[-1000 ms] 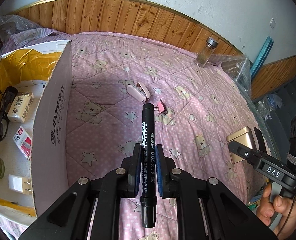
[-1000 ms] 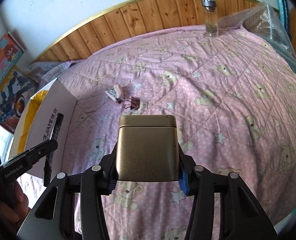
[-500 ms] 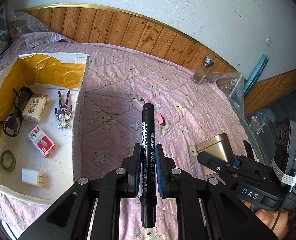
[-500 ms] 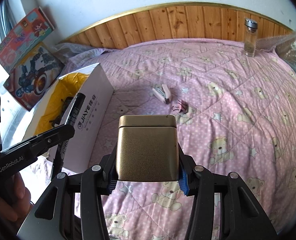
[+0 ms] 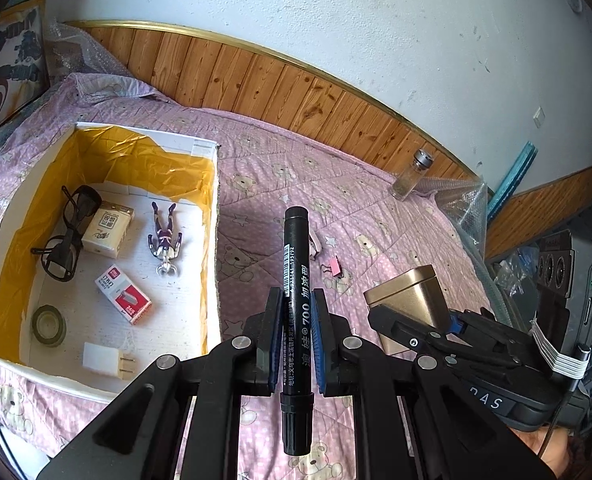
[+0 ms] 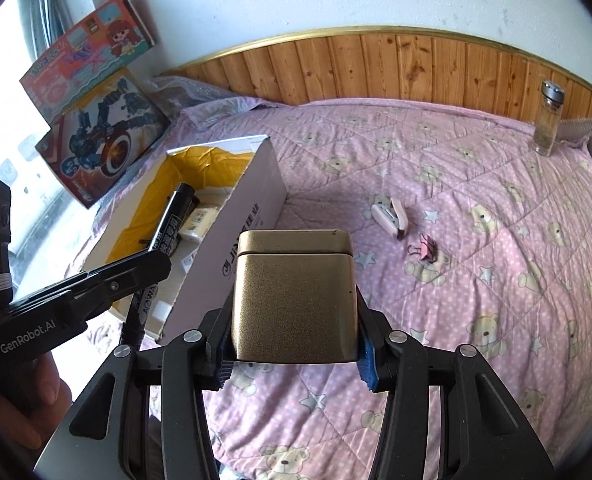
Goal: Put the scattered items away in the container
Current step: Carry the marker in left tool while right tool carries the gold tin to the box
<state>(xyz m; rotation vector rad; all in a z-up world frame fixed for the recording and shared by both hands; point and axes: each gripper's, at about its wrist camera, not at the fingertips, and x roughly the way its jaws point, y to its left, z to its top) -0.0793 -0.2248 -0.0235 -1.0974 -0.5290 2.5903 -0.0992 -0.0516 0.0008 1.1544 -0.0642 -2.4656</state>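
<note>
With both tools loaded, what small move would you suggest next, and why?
Probably carry the left tool leftward over the box wall. It grips the black marker just right of that wall, above the quilt, so releasing now would miss.

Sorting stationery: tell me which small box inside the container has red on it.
The staples box, white and red, between the tape roll and the figurine; the other box is beige.

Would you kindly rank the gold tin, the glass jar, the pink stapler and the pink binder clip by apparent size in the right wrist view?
1. gold tin, though held right at the camera, so inflated.
2. glass jar, farthest away.
3. pink stapler.
4. pink binder clip.
</note>
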